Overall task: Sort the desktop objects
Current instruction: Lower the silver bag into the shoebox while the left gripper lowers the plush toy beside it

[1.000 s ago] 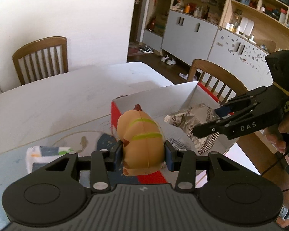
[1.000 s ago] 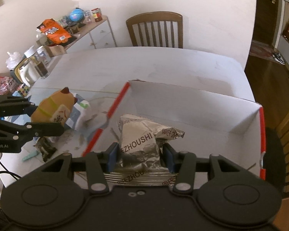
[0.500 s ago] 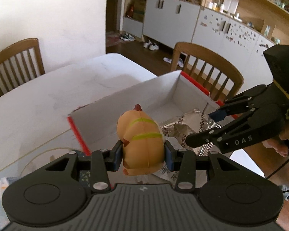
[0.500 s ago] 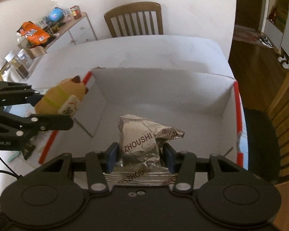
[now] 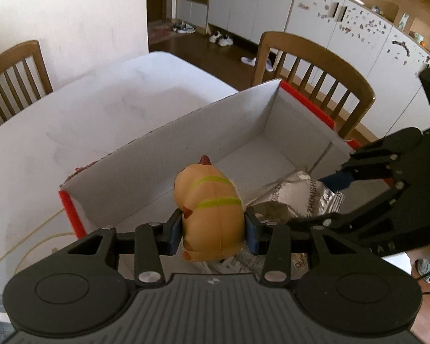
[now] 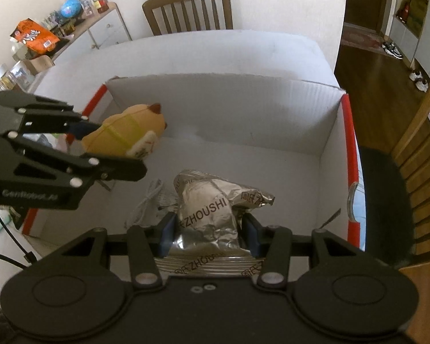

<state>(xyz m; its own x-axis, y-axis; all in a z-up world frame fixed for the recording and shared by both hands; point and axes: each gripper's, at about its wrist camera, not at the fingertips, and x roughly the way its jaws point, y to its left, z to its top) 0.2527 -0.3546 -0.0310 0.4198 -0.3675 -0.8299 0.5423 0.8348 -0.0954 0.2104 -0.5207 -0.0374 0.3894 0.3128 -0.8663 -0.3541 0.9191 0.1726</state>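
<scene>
An orange-tan squishy animal toy (image 5: 212,215) with yellow-green stripes is pinched between the blue pads of my left gripper (image 5: 213,229), which is shut on it. The toy hangs over the inside of a white cardboard box (image 5: 186,149) with red edges. In the right wrist view the same toy (image 6: 123,137) and left gripper (image 6: 111,149) sit over the box's left side. My right gripper (image 6: 207,235) is shut on a crinkled silver foil snack packet (image 6: 209,215), low inside the box (image 6: 229,114). The packet (image 5: 301,197) also shows beside the toy.
A white cable (image 6: 154,200) lies on the box floor left of the packet. The box stands on a white table (image 5: 86,120). Wooden chairs (image 5: 315,66) (image 6: 189,8) stand around it. A sideboard with an orange bag (image 6: 34,37) is at the far left.
Both grippers have come down toward the box. The left one carried the toy from outside the red left rim to over the box's inside. Neither grip changed.
</scene>
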